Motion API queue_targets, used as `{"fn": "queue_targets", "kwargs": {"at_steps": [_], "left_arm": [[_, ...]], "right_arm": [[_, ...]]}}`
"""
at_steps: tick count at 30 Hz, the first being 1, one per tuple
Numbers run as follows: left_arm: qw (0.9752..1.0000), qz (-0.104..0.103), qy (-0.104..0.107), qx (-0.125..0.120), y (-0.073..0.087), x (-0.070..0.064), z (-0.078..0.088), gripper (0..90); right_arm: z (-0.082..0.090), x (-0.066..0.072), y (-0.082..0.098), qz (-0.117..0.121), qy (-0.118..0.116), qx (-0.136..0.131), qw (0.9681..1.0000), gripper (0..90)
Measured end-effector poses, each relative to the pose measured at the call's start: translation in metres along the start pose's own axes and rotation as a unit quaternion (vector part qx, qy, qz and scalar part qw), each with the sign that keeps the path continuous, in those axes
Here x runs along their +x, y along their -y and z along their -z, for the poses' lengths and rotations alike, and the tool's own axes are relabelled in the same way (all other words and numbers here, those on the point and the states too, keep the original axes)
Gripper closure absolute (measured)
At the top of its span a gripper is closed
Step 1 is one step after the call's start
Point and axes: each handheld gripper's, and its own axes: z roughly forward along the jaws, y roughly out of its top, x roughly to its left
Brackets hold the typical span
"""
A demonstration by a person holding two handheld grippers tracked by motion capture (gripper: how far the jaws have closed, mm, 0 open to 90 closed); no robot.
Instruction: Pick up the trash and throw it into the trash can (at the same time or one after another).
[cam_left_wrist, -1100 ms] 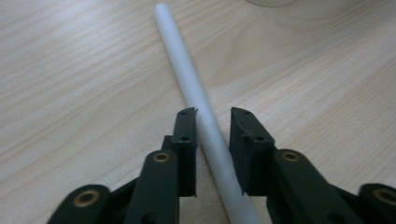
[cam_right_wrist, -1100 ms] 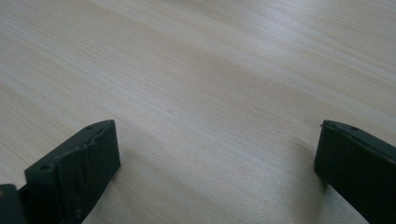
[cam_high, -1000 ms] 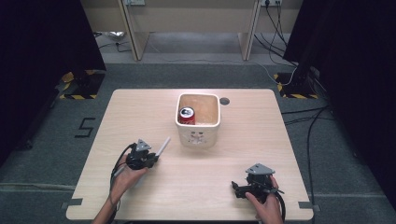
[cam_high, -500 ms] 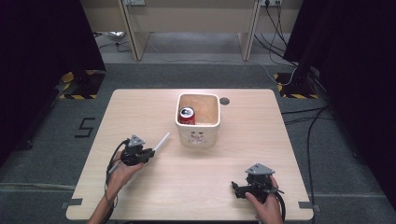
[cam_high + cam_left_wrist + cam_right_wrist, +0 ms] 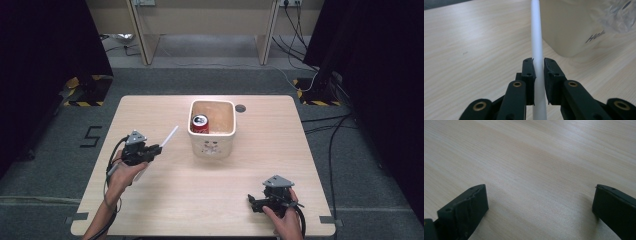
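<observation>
White straw (image 5: 537, 50) is pinched btwn jaws of left gripper (image 5: 156, 148); it's been lifted off the desk (image 5: 165, 200) since a sec ago — now aimed twd bin (image 5: 212, 145) w/ can (image 5: 200, 123); right gripper (image 5: 252, 202) is rested w/ jaws spread — drop-in likely next.

Dark "5" marked on grey floor (image 5: 60, 150), left of table (image 5: 150, 200). Partial dark script "Hol…" on side wall of cream bin (image 5: 574, 30), rest cut off at frame edge. Print on bin front in high view too small to read. Red can (image 5: 200, 123) lettering illegible.
</observation>
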Motion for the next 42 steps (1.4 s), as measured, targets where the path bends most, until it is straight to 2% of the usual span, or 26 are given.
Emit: {"fn": "queue_targets", "kwargs": {"at_steps": [8,12,18,26,33,42], "left_arm": [[0.9998,-0.008,0.008,-0.019,-0.02,0.0,0.011,78.8],[0.9995,-0.02,0.008,-0.025,-0.031,-0.003,0.017,78.8],[0.9985,-0.042,0.016,-0.033,-0.049,-0.016,0.023,78.8],[0.996,-0.076,0.034,-0.032,-0.076,-0.04,0.02,78.8],[0.9935,-0.098,0.05,-0.03,-0.089,-0.06,0.012,78.7],[0.9928,-0.102,0.056,-0.029,-0.093,-0.065,0.007,78.7]], "right_arm": [[0.0,0.0,0.0,0.0,0.0,0.0,1.0,0.5],[0.0,0.0,0.0,-0.001,-0.001,0.0,1.0,0.5],[0.0,0.0,0.0,-0.001,-0.001,0.0,1.0,0.5],[0.0,0.0,0.0,-0.002,-0.001,0.0,1.0,0.4],[0.0,0.0,0.0,-0.001,0.0,-0.001,1.0,0.4],[0.0,0.0,0.0,-0.001,0.0,-0.001,1.0,0.5]]}}
